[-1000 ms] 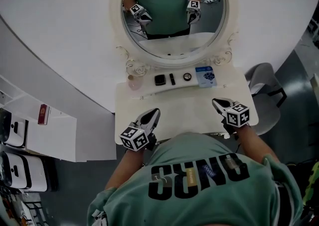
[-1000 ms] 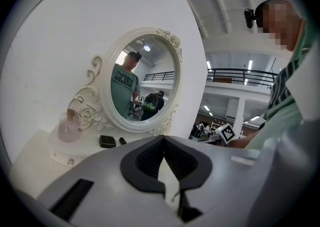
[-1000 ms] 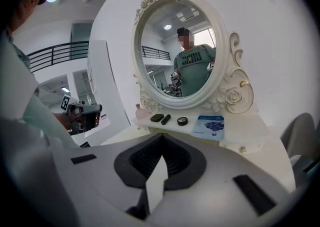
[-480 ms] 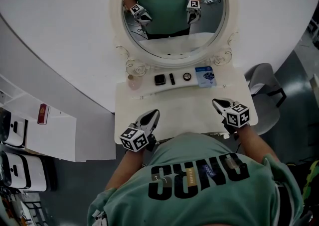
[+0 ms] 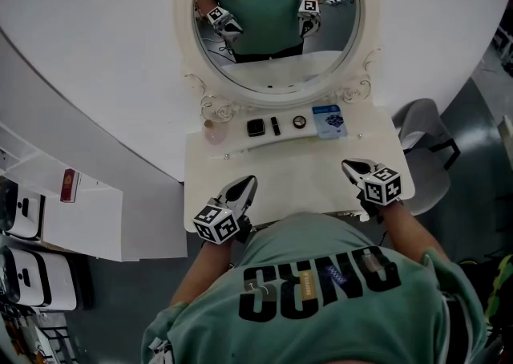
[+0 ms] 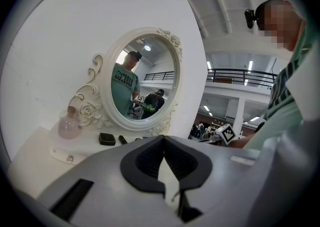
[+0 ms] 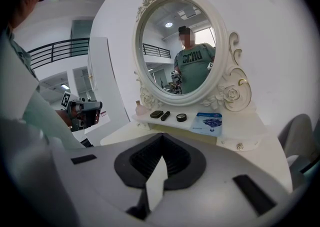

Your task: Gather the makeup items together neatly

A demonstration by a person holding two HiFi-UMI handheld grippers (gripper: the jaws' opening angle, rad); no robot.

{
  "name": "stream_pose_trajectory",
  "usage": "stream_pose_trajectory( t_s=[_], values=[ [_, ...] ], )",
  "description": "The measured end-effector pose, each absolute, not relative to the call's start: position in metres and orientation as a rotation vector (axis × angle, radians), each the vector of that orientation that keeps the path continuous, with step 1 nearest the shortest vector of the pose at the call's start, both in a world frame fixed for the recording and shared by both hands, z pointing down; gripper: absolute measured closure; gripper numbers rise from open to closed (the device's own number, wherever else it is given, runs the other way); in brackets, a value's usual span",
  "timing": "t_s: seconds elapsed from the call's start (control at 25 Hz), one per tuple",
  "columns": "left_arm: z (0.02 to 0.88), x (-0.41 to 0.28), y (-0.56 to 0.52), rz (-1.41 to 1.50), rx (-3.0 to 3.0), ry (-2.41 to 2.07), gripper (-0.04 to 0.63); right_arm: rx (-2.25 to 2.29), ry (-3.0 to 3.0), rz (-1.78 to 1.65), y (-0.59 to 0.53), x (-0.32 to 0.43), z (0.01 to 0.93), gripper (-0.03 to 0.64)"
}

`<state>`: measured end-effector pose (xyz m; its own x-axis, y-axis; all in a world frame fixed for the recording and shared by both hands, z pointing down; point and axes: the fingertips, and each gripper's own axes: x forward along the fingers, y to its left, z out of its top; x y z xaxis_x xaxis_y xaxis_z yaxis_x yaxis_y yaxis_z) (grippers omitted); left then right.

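On the raised shelf under the mirror stand a pink bottle (image 5: 215, 131), a black square compact (image 5: 256, 127), a black lipstick tube (image 5: 276, 125), a small round compact (image 5: 300, 122) and a blue packet (image 5: 329, 122). The right gripper view shows the same row: bottle (image 7: 140, 108), square compact (image 7: 156, 114), tube (image 7: 165, 116), round compact (image 7: 181, 117), packet (image 7: 208, 122). My left gripper (image 5: 244, 184) hovers over the table's near left, shut and empty. My right gripper (image 5: 350, 166) hangs over the near right, also shut and empty. Both are well short of the shelf.
The white vanity table (image 5: 296, 170) carries an ornate oval mirror (image 5: 276, 18) that reflects the person and both grippers. A grey chair (image 5: 425, 134) stands to the table's right. White shelving (image 5: 80, 218) stands to the left.
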<state>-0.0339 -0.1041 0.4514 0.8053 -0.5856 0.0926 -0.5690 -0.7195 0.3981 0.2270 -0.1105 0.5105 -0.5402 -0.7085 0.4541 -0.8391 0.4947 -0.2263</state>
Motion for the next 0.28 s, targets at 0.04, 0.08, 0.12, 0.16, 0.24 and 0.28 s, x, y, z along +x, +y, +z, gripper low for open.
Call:
stream_pose_trajectory(
  t_s=[0.04,0.08,0.12,0.16,0.24,0.28],
  values=[
    [0.4520,-0.0335,-0.1035,-0.053,2.582,-0.864,0.586,1.306,-2.443,0.616,-0.1097,0.2270,0.5109,0.623],
    [0.4526,-0.0332,-0.1030,-0.052,2.583,-0.862,0.586,1.307,-2.445,0.616,-0.1090,0.2268,0.5114,0.623],
    [0.4531,-0.0330,-0.1026,-0.050,2.584,-0.861,0.586,1.307,-2.447,0.617,-0.1084,0.2266,0.5118,0.623],
    [0.4536,-0.0329,-0.1023,-0.049,2.585,-0.860,0.586,1.307,-2.448,0.617,-0.1079,0.2266,0.5123,0.623],
    [0.4547,-0.0327,-0.1017,-0.049,2.584,-0.859,0.586,1.308,-2.448,0.619,-0.1069,0.2270,0.5136,0.623],
    [0.4553,-0.0325,-0.1014,-0.048,2.583,-0.859,0.586,1.309,-2.448,0.621,-0.1064,0.2274,0.5143,0.623]
  ],
)
